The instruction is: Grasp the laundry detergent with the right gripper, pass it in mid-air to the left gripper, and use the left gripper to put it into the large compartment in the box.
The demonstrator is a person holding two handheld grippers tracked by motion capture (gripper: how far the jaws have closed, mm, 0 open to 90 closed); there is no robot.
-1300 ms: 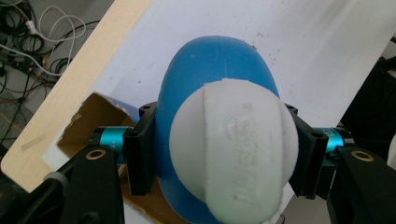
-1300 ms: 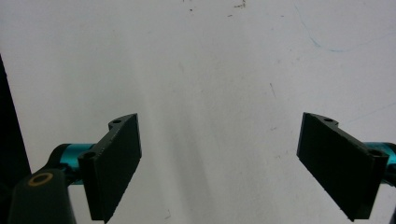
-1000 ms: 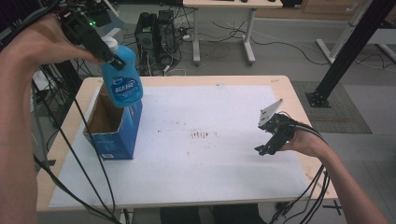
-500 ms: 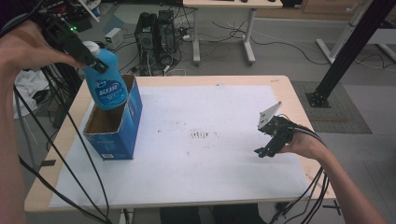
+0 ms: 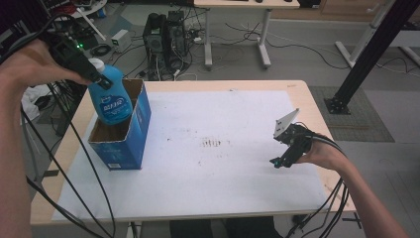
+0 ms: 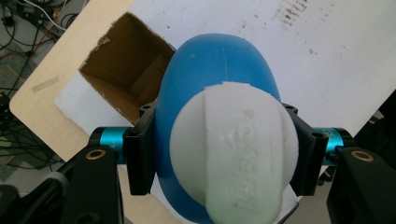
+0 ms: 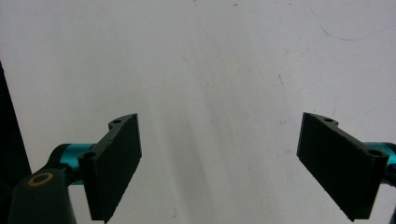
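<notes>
Blue bottle going into the box, right gripper idle.

The table (image 5: 247, 198) carries an open blue cardboard box (image 5: 133, 134) at its left end. A blue bottle (image 5: 111, 96) with a white cap (image 6: 233, 154) hangs upright over the box's open top, its base just inside the rim. The left gripper (image 5: 99, 79) pinches the bottle just below the cap, one jaw on either side. Well apart, near the right edge, the right gripper (image 7: 219, 163) hovers above the white sheet, jaws spread wide, holding nothing.
</notes>
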